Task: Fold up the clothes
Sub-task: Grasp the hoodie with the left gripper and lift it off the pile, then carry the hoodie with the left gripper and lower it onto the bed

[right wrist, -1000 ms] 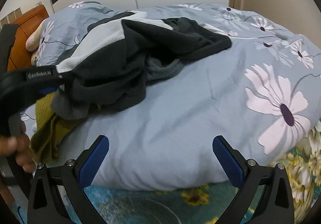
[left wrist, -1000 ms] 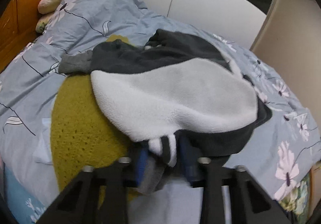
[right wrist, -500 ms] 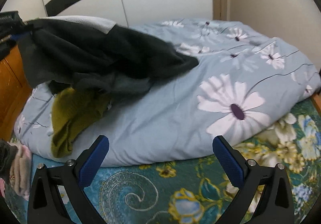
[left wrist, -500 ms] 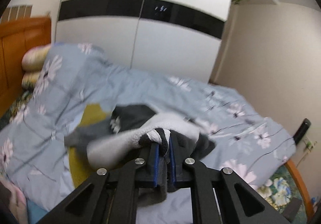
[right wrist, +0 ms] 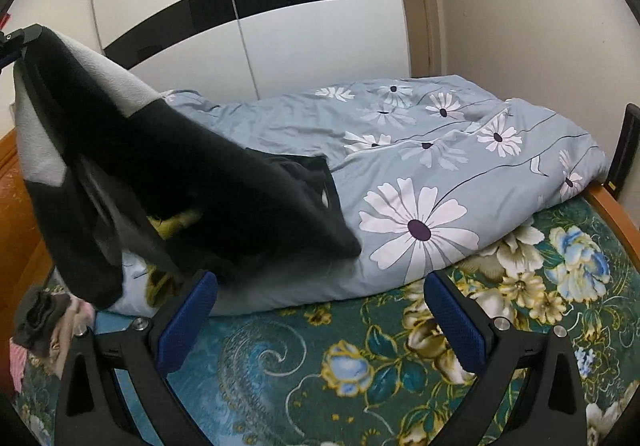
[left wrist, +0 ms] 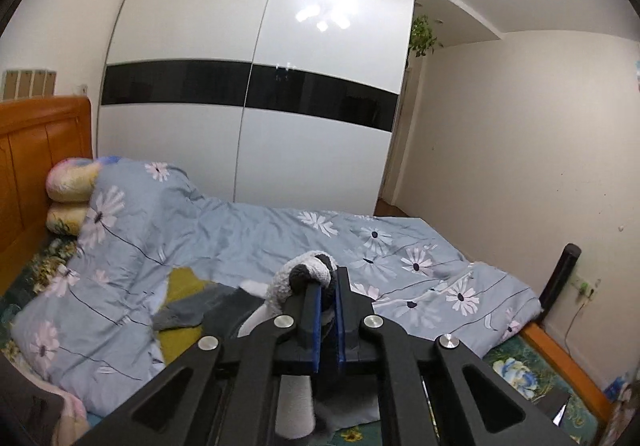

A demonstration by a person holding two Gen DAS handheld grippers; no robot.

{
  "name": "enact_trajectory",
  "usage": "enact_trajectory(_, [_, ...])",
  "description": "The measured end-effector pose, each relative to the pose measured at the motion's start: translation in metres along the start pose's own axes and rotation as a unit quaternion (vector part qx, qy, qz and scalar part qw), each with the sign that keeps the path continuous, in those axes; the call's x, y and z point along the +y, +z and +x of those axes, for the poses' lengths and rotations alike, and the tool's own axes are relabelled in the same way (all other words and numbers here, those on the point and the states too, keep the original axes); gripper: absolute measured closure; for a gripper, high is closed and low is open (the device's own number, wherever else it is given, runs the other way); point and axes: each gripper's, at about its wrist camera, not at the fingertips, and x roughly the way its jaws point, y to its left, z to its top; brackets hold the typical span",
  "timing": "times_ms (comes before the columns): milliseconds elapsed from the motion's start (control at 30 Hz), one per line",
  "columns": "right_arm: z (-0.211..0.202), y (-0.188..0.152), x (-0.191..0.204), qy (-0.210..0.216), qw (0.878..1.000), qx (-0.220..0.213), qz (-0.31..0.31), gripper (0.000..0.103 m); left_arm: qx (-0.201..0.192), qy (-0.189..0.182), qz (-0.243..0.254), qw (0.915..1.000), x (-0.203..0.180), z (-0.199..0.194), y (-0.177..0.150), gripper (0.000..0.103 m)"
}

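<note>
The left gripper (left wrist: 327, 296) has its blue-padded fingers (left wrist: 317, 310) clamped on a bunched edge of a black-and-grey fleece garment (right wrist: 168, 182), holding it above the bed so it hangs down, its lower end trailing on the blue flowered duvet (right wrist: 460, 150). The right gripper (right wrist: 320, 322) hovers with fingers (right wrist: 188, 318) wide apart over the dark green floral bedsheet (right wrist: 360, 358), holding nothing. A mustard knit (left wrist: 182, 282) lies beneath the fleece; a white wardrobe (left wrist: 248, 118) stands beyond.

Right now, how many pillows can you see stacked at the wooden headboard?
2. One pale floral pillow lies on top, a second yellowish pillow under it, both partly covered by the blue daisy-print duvet. Others may be hidden.
</note>
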Motion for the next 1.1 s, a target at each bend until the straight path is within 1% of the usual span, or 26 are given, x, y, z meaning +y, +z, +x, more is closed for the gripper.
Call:
enact_trajectory(133, [-0.009,-0.012,0.003,0.008,1.0,0.012,-0.01,0.0,0.003,0.004,-0.007,1.0,0.006,-0.025,-0.008,0.097])
enact_trajectory(200, [-0.013,-0.017,0.008,0.019,0.999,0.016,-0.02,0.0,-0.001,0.005,-0.008,1.0,0.006,-0.037,-0.009,0.097])
enact_trajectory(300, [-0.019,-0.02,0.022,0.031,0.998,0.017,-0.047,0.0,-0.032,-0.002,-0.003,0.9995,0.001,-0.063,0.004,0.097])
enact_trajectory(367, [-0.025,-0.021,0.03,0.034,0.998,0.009,-0.06,0.0,-0.058,-0.009,0.003,0.9983,-0.002,-0.085,0.019,0.097])
enact_trajectory(433, [-0.028,-0.021,0.032,0.042,0.998,0.004,-0.056,0.0,-0.087,-0.016,0.017,0.9959,-0.005,-0.112,0.037,0.097])
enact_trajectory(533, [-0.039,-0.021,0.025,0.051,0.998,-0.009,-0.037,0.0,-0.129,-0.017,0.027,0.9911,0.0,-0.15,0.057,0.097])
enact_trajectory(600, [-0.048,-0.021,0.018,0.055,0.998,-0.016,-0.034,0.0,-0.153,-0.014,0.03,0.9876,0.007,-0.172,0.064,0.097])
enact_trajectory(633, [-0.051,-0.023,0.015,0.056,0.998,-0.014,-0.038,0.0,-0.161,-0.004,0.031,0.9864,0.012,-0.178,0.064,0.097])
enact_trajectory(667, [-0.053,-0.025,0.013,0.056,0.997,-0.012,-0.043,0.0,-0.161,0.005,0.031,0.9864,0.018,-0.181,0.063,0.097])
enact_trajectory(700, [-0.053,-0.027,0.011,0.05,0.998,-0.008,-0.047,0.0,-0.153,0.011,0.026,0.9879,0.027,-0.181,0.057,0.097])
enact_trajectory(767, [-0.05,-0.034,0.01,0.042,0.997,0.006,-0.057,0.0,-0.121,0.022,0.011,0.9923,0.048,-0.172,0.039,0.097])
enact_trajectory(833, [-0.045,-0.043,0.01,0.046,0.997,0.021,-0.063,0.0,-0.074,0.051,-0.002,0.9959,0.074,-0.157,0.01,0.097])
enact_trajectory(867, [-0.042,-0.048,0.011,0.053,0.996,0.029,-0.064,0.0,-0.046,0.071,-0.015,0.9963,0.092,-0.15,-0.01,0.097])
enact_trajectory(900, [-0.039,-0.052,0.013,0.059,0.995,0.037,-0.065,0.0,-0.03,0.084,-0.027,0.9957,0.105,-0.147,-0.023,0.097])
enact_trajectory(933, [-0.034,-0.057,0.014,0.064,0.995,0.047,-0.066,0.0,-0.009,0.101,-0.047,0.9937,0.123,-0.146,-0.042,0.097])
enact_trajectory(1000, [-0.023,-0.066,0.02,0.075,0.993,0.065,-0.068,0.0,0.027,0.13,-0.091,0.9869,0.157,-0.144,-0.08,0.097])
enact_trajectory(1100, [0.0,-0.074,0.031,0.099,0.988,0.096,-0.065,0.0,0.058,0.165,-0.142,0.9744,0.189,-0.161,-0.132,0.097])
